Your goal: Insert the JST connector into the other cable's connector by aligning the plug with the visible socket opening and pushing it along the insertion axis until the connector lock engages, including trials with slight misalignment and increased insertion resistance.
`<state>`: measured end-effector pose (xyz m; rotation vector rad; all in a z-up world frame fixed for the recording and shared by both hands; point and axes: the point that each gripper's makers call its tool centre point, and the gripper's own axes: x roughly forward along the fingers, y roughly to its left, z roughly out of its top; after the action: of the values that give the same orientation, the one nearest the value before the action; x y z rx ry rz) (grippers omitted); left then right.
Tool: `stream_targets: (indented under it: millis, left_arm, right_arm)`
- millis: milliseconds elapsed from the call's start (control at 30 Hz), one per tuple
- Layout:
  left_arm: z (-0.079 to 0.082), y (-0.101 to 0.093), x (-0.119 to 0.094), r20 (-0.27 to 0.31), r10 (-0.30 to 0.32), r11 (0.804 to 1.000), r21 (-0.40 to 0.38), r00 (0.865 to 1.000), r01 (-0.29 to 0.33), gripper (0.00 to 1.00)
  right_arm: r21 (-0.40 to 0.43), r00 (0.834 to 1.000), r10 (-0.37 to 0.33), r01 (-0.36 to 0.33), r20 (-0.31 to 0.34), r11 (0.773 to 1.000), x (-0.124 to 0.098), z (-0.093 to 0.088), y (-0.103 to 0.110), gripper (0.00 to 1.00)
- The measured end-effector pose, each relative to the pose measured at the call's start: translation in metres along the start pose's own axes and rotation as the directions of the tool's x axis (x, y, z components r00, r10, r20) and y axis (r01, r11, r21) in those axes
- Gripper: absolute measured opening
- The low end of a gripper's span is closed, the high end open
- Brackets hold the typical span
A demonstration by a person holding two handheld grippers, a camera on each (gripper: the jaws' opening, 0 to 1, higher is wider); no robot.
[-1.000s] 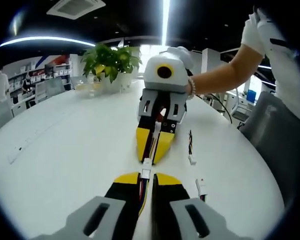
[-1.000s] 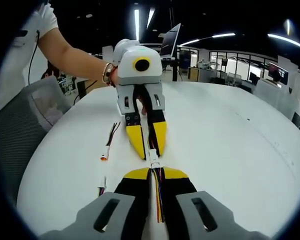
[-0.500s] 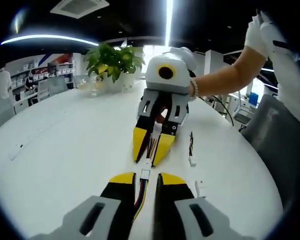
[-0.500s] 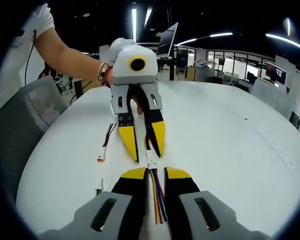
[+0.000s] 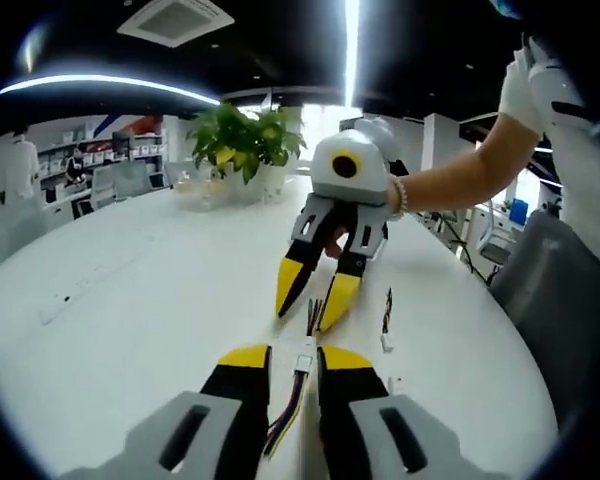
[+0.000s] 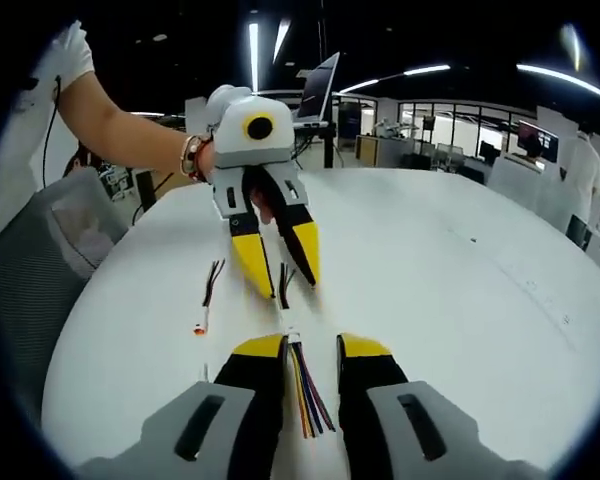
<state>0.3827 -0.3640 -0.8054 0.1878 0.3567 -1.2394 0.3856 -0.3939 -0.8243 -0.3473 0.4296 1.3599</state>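
**A:** How do the tongs stand?

**B:** Both are parted. The left gripper has its jaws spread, with wires lying loose in the gap. The right gripper is just as wide, and a bundle of wires runs between its jaws too. Neither seems to pinch anything.

**A:** And the connector?

**B:** The small white connector lies on the table, just ahead of the right gripper's tips and between the two pairs of tongs, which face each other tip to tip. The halves look joined. I cannot tell from here whether the lock has caught.

**A:** So what makes this step go well?

**B:** I'd treat it as a let-go and a check. Draw each gripper straight back along the line of the cable, so no jaw hooks a wire and levers the joint sideways. If a tug test is wanted, grip the wires close behind the white housing and pull gently in line.

**A:** Anything nearby?

**B:** A spare cable lies to the left of the right gripper. Keep clear of it.
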Motion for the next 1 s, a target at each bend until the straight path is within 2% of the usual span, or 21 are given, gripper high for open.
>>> stream_targets:
  millis: [233, 367, 500, 600, 800, 1000]
  left_arm:
    - [0.013, -0.004, -0.013, 0.048, 0.035, 0.999, -0.003, 0.998, -0.035, 0.12]
    - [0.014, -0.01, -0.02, 0.049, 0.048, 0.999, 0.003, 0.998, -0.048, 0.12]
    - [0.022, -0.012, -0.028, 0.074, 0.076, 0.997, 0.002, 0.994, -0.076, 0.12]
    - [0.026, -0.016, -0.032, 0.081, 0.082, 0.997, 0.007, 0.993, -0.083, 0.12]
    - [0.035, -0.026, -0.037, 0.094, 0.099, 0.995, 0.019, 0.991, -0.101, 0.12]
    - [0.034, -0.039, -0.038, 0.099, 0.099, 0.994, 0.034, 0.99, -0.103, 0.11]
  right_arm:
    - [-0.005, 1.0, -0.022, 0.022, 0.01, 1.0, -0.012, 0.006, 0.002, 0.17]
    - [-0.014, 0.999, -0.034, 0.034, 0.02, 0.999, -0.019, 0.011, 0.005, 0.17]
    - [-0.023, 0.998, -0.05, 0.051, 0.03, 0.998, -0.027, 0.015, 0.005, 0.17]
    - [-0.005, 0.997, -0.061, 0.062, 0.052, 0.998, -0.031, 0.018, 0.01, 0.16]
    - [0.004, 0.995, -0.077, 0.077, 0.056, 0.997, -0.039, 0.019, 0.024, 0.15]
    - [0.006, 0.996, -0.078, 0.078, 0.05, 0.997, -0.043, 0.017, 0.038, 0.15]
